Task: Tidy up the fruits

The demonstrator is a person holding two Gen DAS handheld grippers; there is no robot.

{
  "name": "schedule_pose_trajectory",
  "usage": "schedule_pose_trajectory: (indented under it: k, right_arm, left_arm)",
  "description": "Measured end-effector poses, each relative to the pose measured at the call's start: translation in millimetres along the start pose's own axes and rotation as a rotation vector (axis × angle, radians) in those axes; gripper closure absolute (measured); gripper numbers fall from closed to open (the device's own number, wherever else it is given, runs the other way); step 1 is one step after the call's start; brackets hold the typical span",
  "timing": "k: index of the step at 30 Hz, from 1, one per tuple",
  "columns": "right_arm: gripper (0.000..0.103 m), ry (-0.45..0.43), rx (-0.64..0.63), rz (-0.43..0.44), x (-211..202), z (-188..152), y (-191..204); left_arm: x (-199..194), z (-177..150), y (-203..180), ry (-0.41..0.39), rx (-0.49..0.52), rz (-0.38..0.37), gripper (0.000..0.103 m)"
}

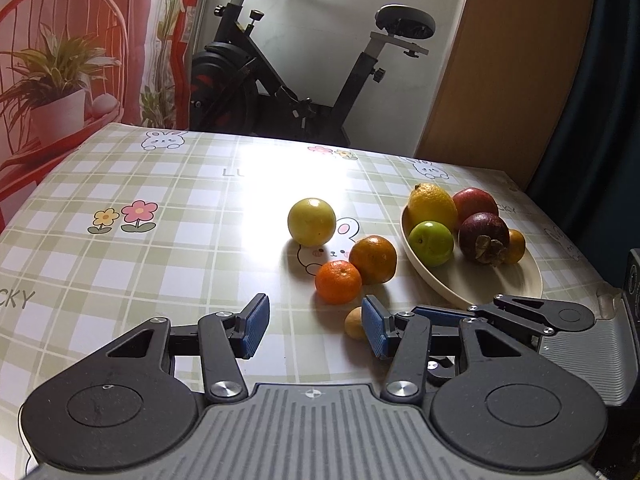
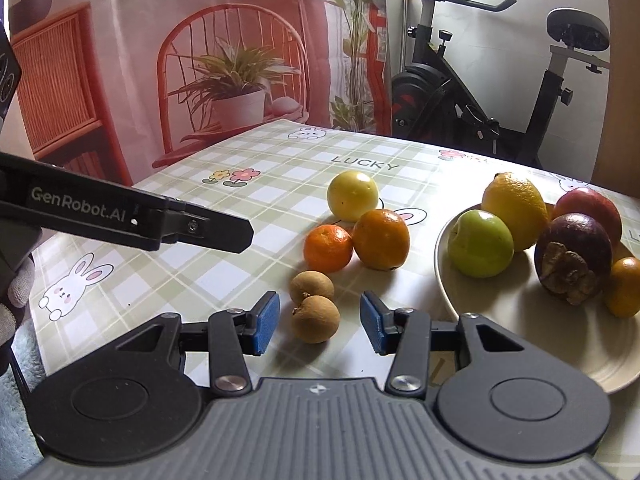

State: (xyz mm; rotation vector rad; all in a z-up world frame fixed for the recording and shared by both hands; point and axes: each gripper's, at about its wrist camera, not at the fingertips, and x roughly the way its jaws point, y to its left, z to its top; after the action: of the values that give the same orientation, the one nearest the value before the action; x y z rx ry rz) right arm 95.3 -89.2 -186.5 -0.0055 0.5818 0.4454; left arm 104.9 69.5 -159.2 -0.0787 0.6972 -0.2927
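Sitting on a desk (image 2: 168, 280) covered with a green checked cloth printed with rabbits and flowers, loose fruit lies beside a cream plate (image 2: 500, 320) that already holds more fruit.

On the plate are a lemon (image 2: 516, 210), a green apple (image 2: 480, 244), a red apple (image 2: 592, 208), a dark purple mangosteen (image 2: 576, 256) with its dried leafy cap facing the camera, and a small orange fruit (image 2: 624, 286) at the right edge, touching the mangosteen.

Left of the plate, on the cloth, a pale yellow round fruit (image 2: 353, 196) sits farthest back. Just in front of it an orange (image 2: 381, 239) and a smaller tangerine (image 2: 328, 248) touch each other. Nearer still, two small brown longans (image 2: 314, 304) lie touching, one in front of the other.

The right tool (image 2: 319, 324) hovers low over the desk with its blue-padded jaws spread wide. The nearer longan sits between the open pads, touched by neither.

The left tool (image 1: 315, 326) is also spread wide and holds nothing. It is above the desk, left of the plate, with the tangerine just beyond its pads and one longan partly hidden behind its right pad. In the right wrist view it reaches in from the left as a dark bar, held by a gloved hand (image 2: 16, 292).

Behind the desk stand an exercise bike (image 1: 280, 76) and a printed curtain (image 2: 200, 60) showing a chair and potted plant.
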Motion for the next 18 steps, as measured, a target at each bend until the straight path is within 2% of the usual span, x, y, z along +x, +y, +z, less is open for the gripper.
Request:
schedule_pose_trajectory:
  k: [3,6,10,15,18]
  right_arm:
    - [0.059,0.025,0.008,0.021,6.4,-2.0,-3.3]
    - [0.072,0.026,-0.013,0.037,7.0,-2.3,-3.0]
    - [0.072,0.002,-0.004,0.017,0.5,-6.2,-8.4]
    - [0.072,-0.06,0.079,-0.018,-16.8,-12.9,-28.9]
    - [0.072,-0.078,0.114,-0.009,-20.4,-13.7,-35.4]
  left_arm:
    - [2.1,-0.5,-0.7,0.007,0.0,0.001,0.049]
    - [4.8,-1.5,-1.5,0.017,-0.002,-0.002,0.049]
    - [7.5,-3.3,-2.7,0.025,-0.002,-0.013,0.05]
    - [14.9,-4.4,-6.2,0.044,-0.005,-0.031,0.05]
    - [21.1,-3.8,-10.7,0.053,0.011,-0.042,0.05]
